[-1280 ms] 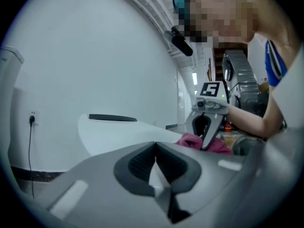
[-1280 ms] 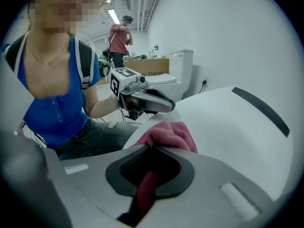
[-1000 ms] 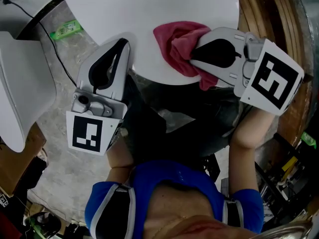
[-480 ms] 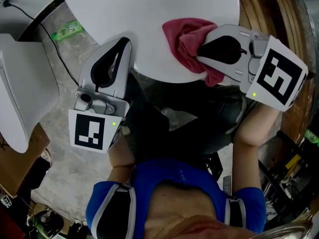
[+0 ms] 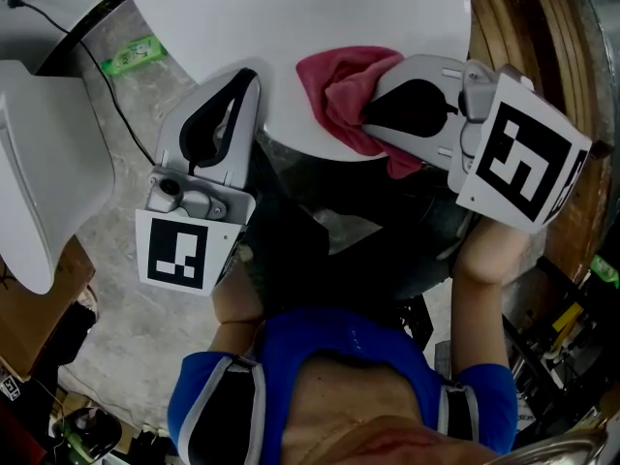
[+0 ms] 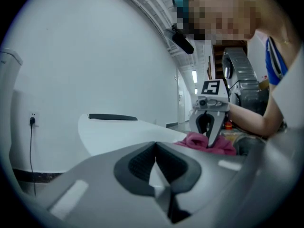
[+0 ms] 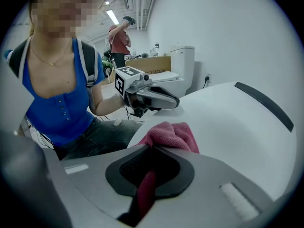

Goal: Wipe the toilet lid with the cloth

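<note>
A crumpled pink cloth (image 5: 339, 95) lies on the front edge of the white toilet lid (image 5: 291, 17). My right gripper (image 5: 380, 83) is shut on the cloth and presses it on the lid; a strip of the cloth (image 7: 145, 194) runs back between its jaws, and the bunch (image 7: 173, 136) spreads ahead of them. My left gripper (image 5: 242, 77) is shut with nothing in it, its tips over the lid's front left edge. The left gripper view shows the cloth (image 6: 209, 144) under the right gripper (image 6: 209, 137) across the lid (image 6: 123, 132).
A second white toilet (image 5: 44, 172) stands at the left, with a black cable (image 5: 92, 61) and a green packet (image 5: 131, 56) on the concrete floor. Wooden boards (image 5: 528, 22) and clutter line the right side. My legs are right under the lid's front edge.
The right gripper slid the cloth right along the lid's front edge, then back to the left. The left gripper has stayed in place.
</note>
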The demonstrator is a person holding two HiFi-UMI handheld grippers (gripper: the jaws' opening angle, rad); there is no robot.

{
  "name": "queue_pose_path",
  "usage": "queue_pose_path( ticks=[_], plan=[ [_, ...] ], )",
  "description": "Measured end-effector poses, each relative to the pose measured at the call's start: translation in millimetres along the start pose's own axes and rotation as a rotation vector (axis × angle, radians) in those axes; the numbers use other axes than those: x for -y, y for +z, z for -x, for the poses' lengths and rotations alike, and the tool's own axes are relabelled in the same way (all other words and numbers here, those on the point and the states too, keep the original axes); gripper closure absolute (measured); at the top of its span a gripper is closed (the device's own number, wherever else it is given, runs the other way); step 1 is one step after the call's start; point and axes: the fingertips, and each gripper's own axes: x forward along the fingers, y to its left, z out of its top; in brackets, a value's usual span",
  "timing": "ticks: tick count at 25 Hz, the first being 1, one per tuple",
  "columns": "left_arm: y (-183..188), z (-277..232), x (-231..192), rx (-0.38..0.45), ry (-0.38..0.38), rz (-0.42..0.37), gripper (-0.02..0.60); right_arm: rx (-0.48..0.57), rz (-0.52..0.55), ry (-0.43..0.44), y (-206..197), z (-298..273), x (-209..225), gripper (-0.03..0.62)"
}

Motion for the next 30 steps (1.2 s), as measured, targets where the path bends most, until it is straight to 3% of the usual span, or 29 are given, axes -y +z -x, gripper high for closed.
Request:
queue_pose_path(
  ticks=[14,23,30],
  plan=[
    [-5,8,-5,-0.047,0.043,-0.023,0.578,-0.040,0.127,0.111,37,-38,-24,0.583],
    [-6,4,-6,-0.066,0.034,-0.007,0.578,-0.038,0.026,0.252,39,-38,-21,0.583],
    [-8,-1,-2,-0.086,0.067,-0.050,0.578,0.014,0.051,0.188,45,-31,11,0.583]
  ],
)
